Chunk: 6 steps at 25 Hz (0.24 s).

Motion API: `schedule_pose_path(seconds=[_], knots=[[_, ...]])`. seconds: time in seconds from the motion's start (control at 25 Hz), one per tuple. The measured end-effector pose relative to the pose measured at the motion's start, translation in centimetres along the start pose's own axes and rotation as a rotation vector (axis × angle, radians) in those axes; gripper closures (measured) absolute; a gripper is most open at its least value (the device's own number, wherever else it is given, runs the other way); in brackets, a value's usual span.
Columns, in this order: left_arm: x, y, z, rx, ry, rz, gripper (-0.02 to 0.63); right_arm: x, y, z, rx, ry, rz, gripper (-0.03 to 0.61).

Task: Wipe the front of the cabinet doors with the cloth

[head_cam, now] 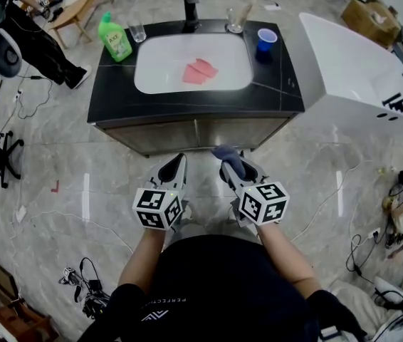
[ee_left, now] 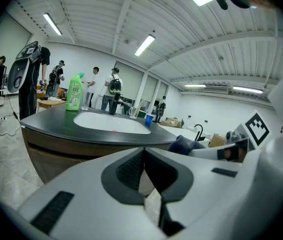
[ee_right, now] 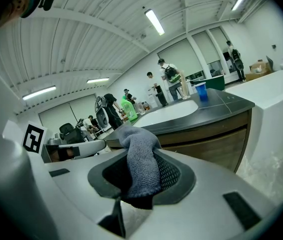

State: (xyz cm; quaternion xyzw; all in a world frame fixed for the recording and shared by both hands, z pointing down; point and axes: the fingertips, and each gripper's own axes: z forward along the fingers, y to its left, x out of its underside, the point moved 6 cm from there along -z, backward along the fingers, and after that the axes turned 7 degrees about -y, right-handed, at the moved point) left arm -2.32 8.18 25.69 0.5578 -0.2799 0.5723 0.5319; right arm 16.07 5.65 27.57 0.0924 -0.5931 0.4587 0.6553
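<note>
The 2 grippers hover just in front of the cabinet [head_cam: 194,130], not touching its doors. The right gripper [head_cam: 233,171] has its jaws clamped on the grey cloth [head_cam: 228,155], which sticks out toward the cabinet. The left gripper [head_cam: 176,166] has its jaws pressed together, holding nothing. On the cabinet's top stand a green bottle [head_cam: 115,38] and a blue cup [head_cam: 265,40].
</note>
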Motion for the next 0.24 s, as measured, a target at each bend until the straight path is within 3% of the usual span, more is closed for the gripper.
schedule_pose_path(seconds=[0.24], knots=[[0.25, -0.09, 0.06, 0.000, 0.004, -0.003, 0.620, 0.02, -0.10, 0.09, -0.001, 0.005, -0.003, 0.460]])
